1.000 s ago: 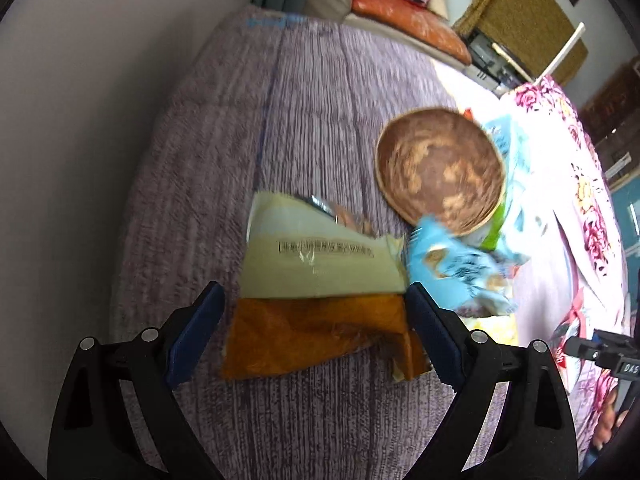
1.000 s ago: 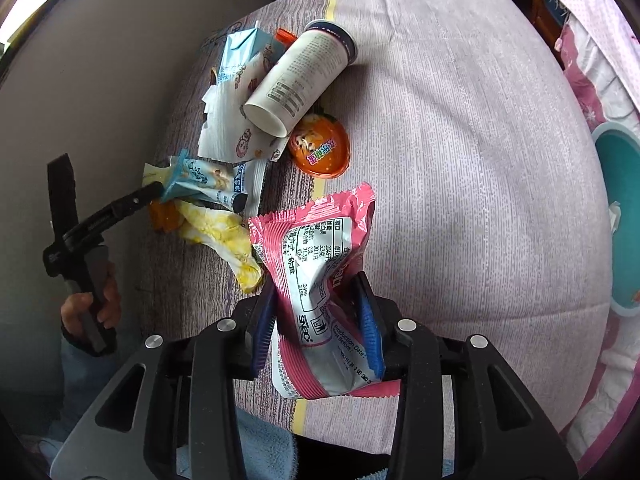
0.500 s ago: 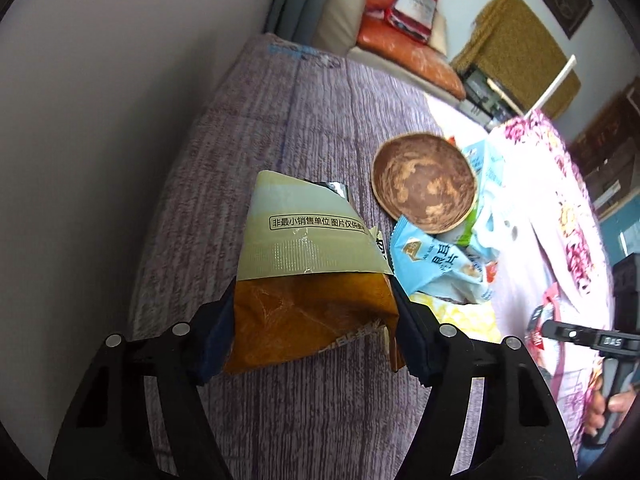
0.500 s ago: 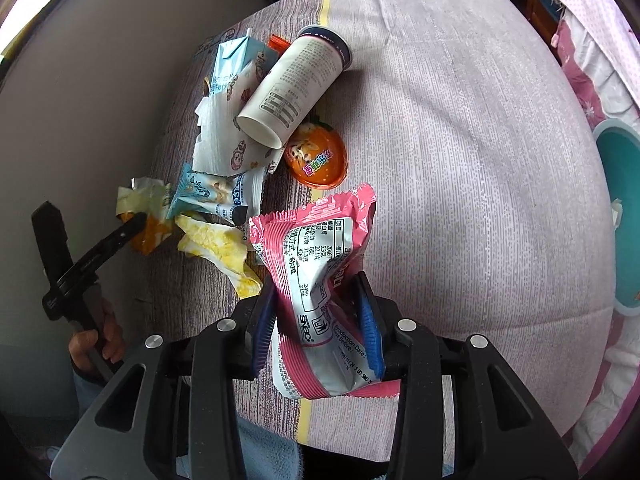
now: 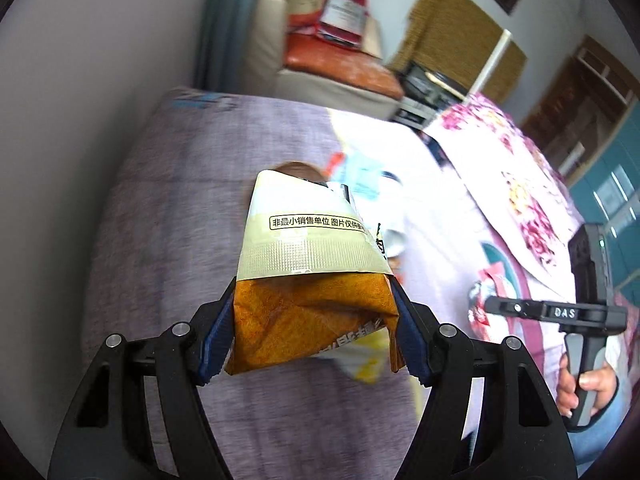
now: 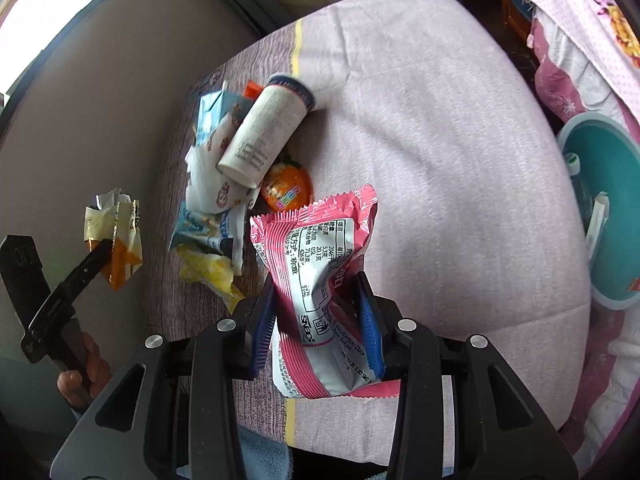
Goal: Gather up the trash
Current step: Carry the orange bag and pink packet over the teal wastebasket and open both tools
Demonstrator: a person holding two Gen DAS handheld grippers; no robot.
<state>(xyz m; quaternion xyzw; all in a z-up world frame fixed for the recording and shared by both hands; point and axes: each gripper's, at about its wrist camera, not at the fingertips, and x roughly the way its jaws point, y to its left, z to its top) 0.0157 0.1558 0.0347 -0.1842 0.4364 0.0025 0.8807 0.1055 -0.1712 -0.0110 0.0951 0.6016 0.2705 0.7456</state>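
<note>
Both tongs loaded, wrappers clear of the bed.

On my left, the left tongs (image 5: pixel 312 330) are clamped across the orange-and-cream snack bag (image 5: pixel 310 280), crinkled foil, long axis running away from me. The pile of loose wrappers (image 6: pixel 216 216) lies on the ribbed purple bedcover (image 6: pixel 420 140), with a paper cup (image 6: pixel 266 130) tipped on its side among them. My right tongs (image 6: pixel 316 320) grip the pink glossy packet (image 6: pixel 320 280), standing upright. The teal bin (image 6: pixel 612 208) sits at the right edge, nearer my right hand; I judge both loads must travel that way.
</note>
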